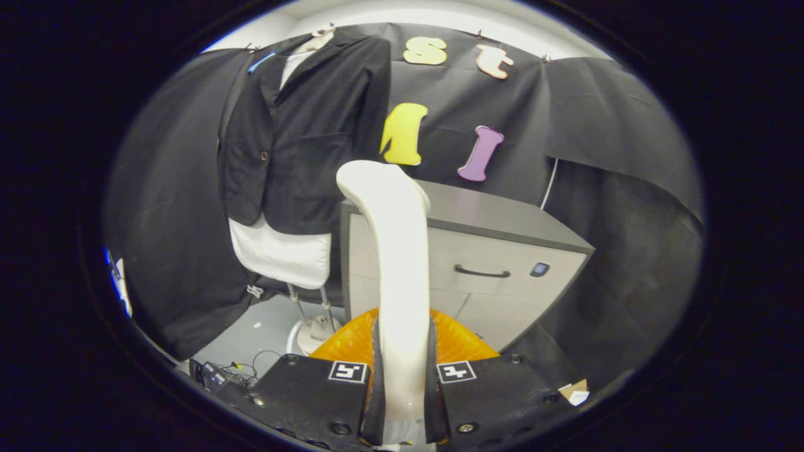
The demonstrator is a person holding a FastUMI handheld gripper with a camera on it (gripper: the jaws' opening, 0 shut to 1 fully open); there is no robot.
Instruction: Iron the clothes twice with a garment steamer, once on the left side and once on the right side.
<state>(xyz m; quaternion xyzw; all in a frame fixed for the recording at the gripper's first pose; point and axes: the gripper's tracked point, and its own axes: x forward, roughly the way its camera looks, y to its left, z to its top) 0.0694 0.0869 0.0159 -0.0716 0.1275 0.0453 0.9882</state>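
the steamer [396, 251], rigid, smooth and judged top-heavy, is clamped by its handle between both fingers of the gripper [402, 402], upright ahead of a cabinet [502, 251]. the jacket [301, 138], soft and limp, hangs beyond, to the left. the steamer's head faces away; its base is hidden.

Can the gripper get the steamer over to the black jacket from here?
Probably yes: the gripper jaws clamp the steamer, and nothing stands between it and the jacket hanging beyond.
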